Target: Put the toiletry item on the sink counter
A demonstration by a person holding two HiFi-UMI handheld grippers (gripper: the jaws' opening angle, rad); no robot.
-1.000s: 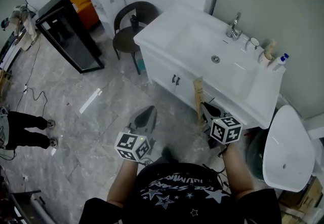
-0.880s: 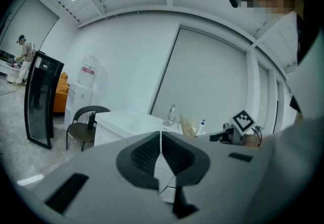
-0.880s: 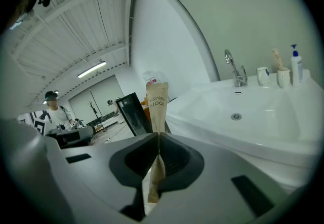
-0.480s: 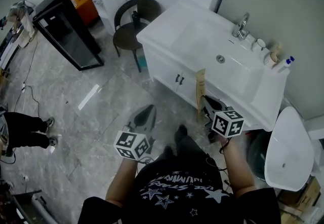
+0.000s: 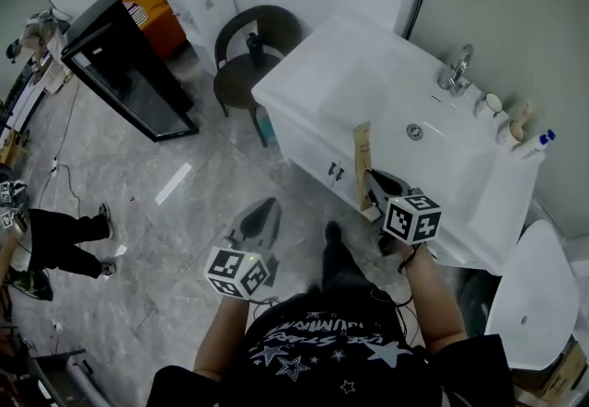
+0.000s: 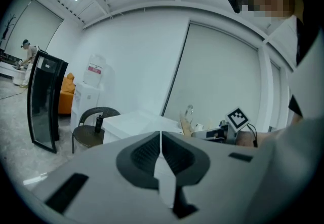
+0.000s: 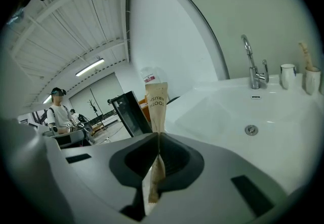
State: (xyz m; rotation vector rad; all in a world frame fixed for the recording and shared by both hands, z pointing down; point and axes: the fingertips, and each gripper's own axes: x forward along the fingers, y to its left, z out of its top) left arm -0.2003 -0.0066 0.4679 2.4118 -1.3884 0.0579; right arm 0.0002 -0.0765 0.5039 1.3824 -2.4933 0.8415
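Note:
My right gripper (image 5: 371, 177) is shut on a flat brown paper toothbrush packet (image 5: 363, 155), which stands upright out of the jaws (image 7: 156, 100). It hovers at the front edge of the white sink counter (image 5: 308, 74), over the near rim of the basin (image 7: 223, 111). The drain (image 7: 251, 129) and the chrome faucet (image 7: 251, 65) lie beyond the packet. My left gripper (image 5: 267, 208) hangs lower and to the left over the floor. Its jaws are shut with nothing between them (image 6: 160, 134). The left gripper view also shows the right gripper (image 6: 223, 132).
A cup (image 5: 488, 103), a holder and a small blue-capped bottle (image 5: 537, 144) stand by the faucet. A black chair (image 5: 241, 74) with a dark bottle on it sits left of the vanity. A black glass-door fridge (image 5: 129, 60), a toilet (image 5: 534, 299) and a standing person (image 5: 55, 239) are around.
I have stepped closer to the vanity, one foot now forward. The right gripper with the packet has come from in front of the cabinet to the counter's front edge. Both grippers stay shut.

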